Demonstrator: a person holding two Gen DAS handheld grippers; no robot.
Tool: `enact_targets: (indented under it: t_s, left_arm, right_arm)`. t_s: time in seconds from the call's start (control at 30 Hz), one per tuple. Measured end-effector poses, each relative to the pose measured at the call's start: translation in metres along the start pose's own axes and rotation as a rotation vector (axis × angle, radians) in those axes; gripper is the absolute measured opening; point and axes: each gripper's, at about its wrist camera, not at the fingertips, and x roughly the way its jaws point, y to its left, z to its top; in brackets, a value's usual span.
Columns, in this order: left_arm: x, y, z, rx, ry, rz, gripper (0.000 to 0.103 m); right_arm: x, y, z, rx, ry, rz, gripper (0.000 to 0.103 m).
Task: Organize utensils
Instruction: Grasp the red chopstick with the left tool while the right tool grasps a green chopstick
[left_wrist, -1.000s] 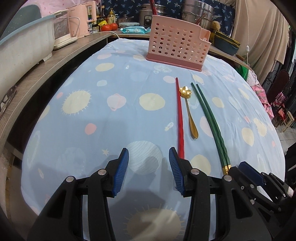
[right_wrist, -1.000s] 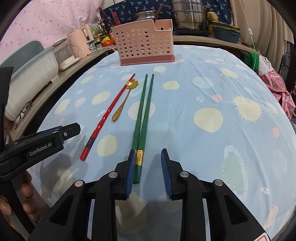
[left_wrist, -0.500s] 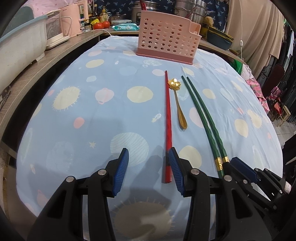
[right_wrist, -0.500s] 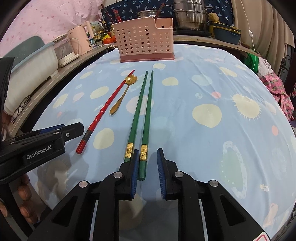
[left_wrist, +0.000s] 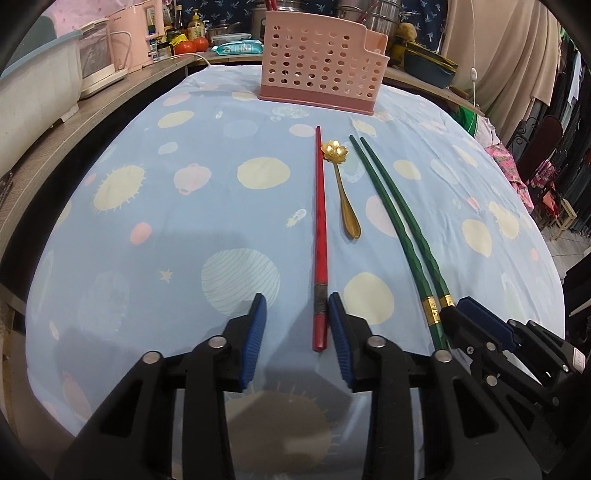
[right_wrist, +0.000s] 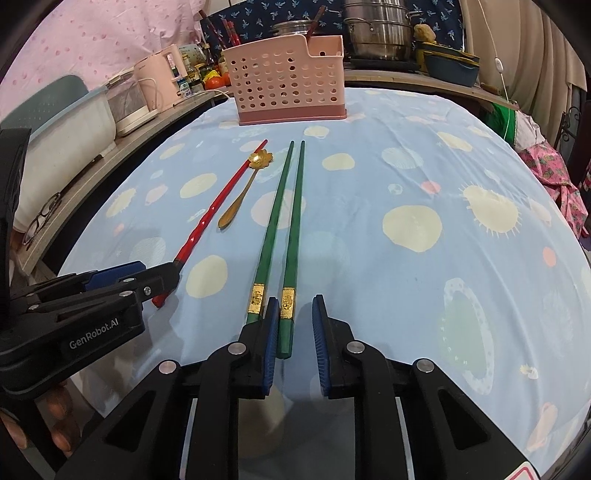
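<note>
Blue cloth printed with pale suns and planets covers the bench (left_wrist: 147, 229) in our left wrist view, where the left tool (left_wrist: 297, 332) sits low over it with its jaws closing around the near end of the red chopstick (left_wrist: 320, 236); that end lies between the blue pads, close against the right pad and clear of the left one, so we do not count it as gripped. Just right of the red chopstick lies the gold spoon (left_wrist: 341, 184), its flower-shaped bowl toward the pink perforated utensil holder (left_wrist: 321, 62) that stands at the far edge of the cloth. Farther right the pair of green chopsticks (left_wrist: 391, 218) runs side by side, and our right tool (left_wrist: 448, 314) meets their gold-banded near ends at the lower right. In our right wrist view the right tool (right_wrist: 293, 326) is narrowed around the near end of only one green chopstick: the right-hand stick lies between the pads against the left one, with a gap to the right pad, while the left-hand stick passes outside the left finger. Here the left tool (right_wrist: 168, 271) appears at the left edge with the red chopstick's end at its tip, and fingers (right_wrist: 55, 410) show beneath it.
</note>
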Motion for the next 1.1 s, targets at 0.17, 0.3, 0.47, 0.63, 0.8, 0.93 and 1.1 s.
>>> enact_targets:
  t_s: [0.17, 0.3, 0.47, 0.63, 0.8, 0.93, 1.1]
  left_arm:
    - [-0.001, 0.004, -0.001, -0.009, 0.006, -0.015, 0.009]
    - [-0.003, 0.005, -0.001, -0.014, 0.005, -0.022, 0.008]
    - [-0.01, 0.009, -0.001, -0.033, -0.002, -0.025, 0.007]
    - [-0.02, 0.014, 0.003, -0.05, -0.02, -0.02, 0.007]
    - [-0.034, 0.017, 0.009, -0.059, -0.051, -0.018, 0.007]
    - [-0.048, 0.022, 0.02, -0.072, -0.086, -0.02, 0.007]
    - [-0.064, 0.029, 0.037, -0.09, -0.128, -0.02, 0.007]
  right_arm:
    - [-0.001, -0.003, 0.0, 0.01, -0.001, 0.003, 0.011]
    - [-0.002, -0.003, 0.0, 0.011, 0.001, 0.005, 0.007]
    - [-0.003, -0.005, -0.001, 0.02, 0.002, 0.011, 0.007]
    - [-0.01, -0.008, 0.0, 0.032, -0.008, 0.014, 0.007]
    - [-0.026, -0.013, 0.01, 0.054, -0.051, 0.024, 0.007]
    - [-0.042, -0.02, 0.022, 0.076, -0.096, 0.037, 0.007]
    - [-0.065, -0.029, 0.045, 0.103, -0.169, 0.05, 0.007]
